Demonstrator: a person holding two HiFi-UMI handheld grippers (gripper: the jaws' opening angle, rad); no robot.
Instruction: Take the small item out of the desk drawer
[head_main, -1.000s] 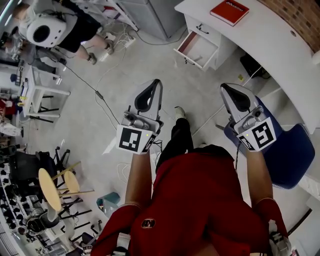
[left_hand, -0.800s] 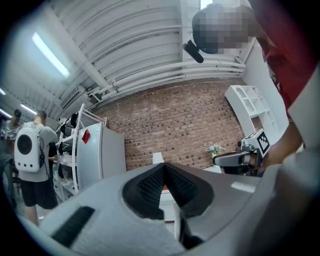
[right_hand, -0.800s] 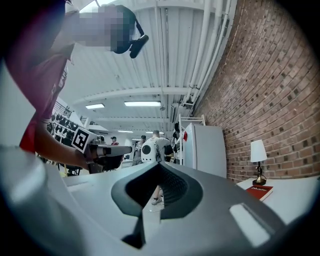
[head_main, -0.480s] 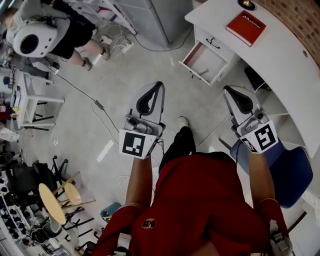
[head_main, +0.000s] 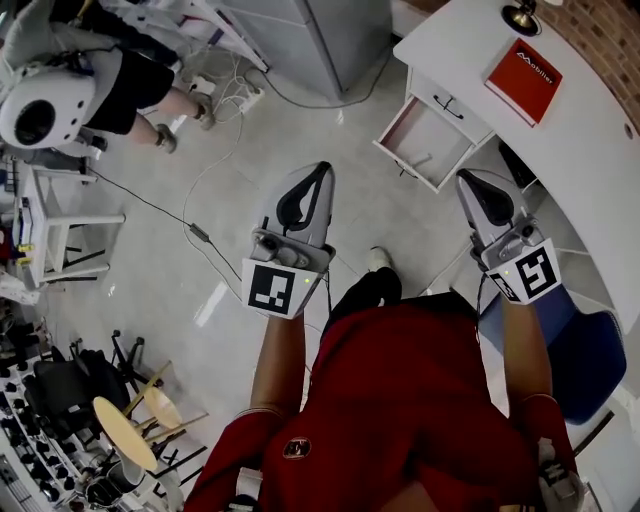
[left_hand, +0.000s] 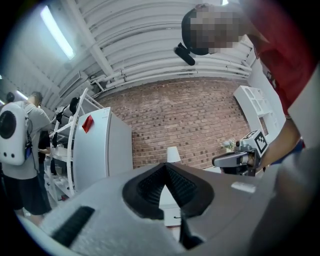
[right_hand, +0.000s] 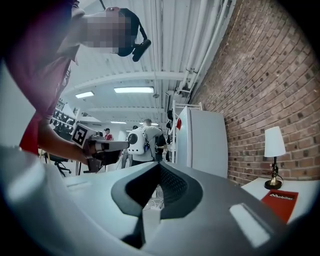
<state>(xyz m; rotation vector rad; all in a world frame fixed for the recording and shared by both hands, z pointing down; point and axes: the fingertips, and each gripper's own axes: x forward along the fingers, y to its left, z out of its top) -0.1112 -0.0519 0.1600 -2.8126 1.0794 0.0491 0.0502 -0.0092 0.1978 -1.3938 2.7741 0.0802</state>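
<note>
The white desk (head_main: 590, 150) runs along the brick wall at the upper right of the head view. Its drawer (head_main: 432, 143) stands pulled open; whatever lies inside is too small to make out. Both grippers hang in the air over the floor, well short of the drawer. My left gripper (head_main: 318, 172) is shut with nothing in it, its jaw tips meeting (left_hand: 165, 166). My right gripper (head_main: 466, 182) is also shut and empty (right_hand: 160, 164), and is the one nearer the drawer.
A red book (head_main: 523, 67) and a lamp (head_main: 520, 14) are on the desk. A blue chair (head_main: 585, 350) stands at the right. A grey cabinet (head_main: 335, 30) is behind, cables (head_main: 190, 215) cross the floor, and a person with a white backpack (head_main: 40, 110) stands at upper left.
The view has swung, so the desk and open drawer sit lower and further right in the picture. Both grippers stay shut and have risen slightly in view.
</note>
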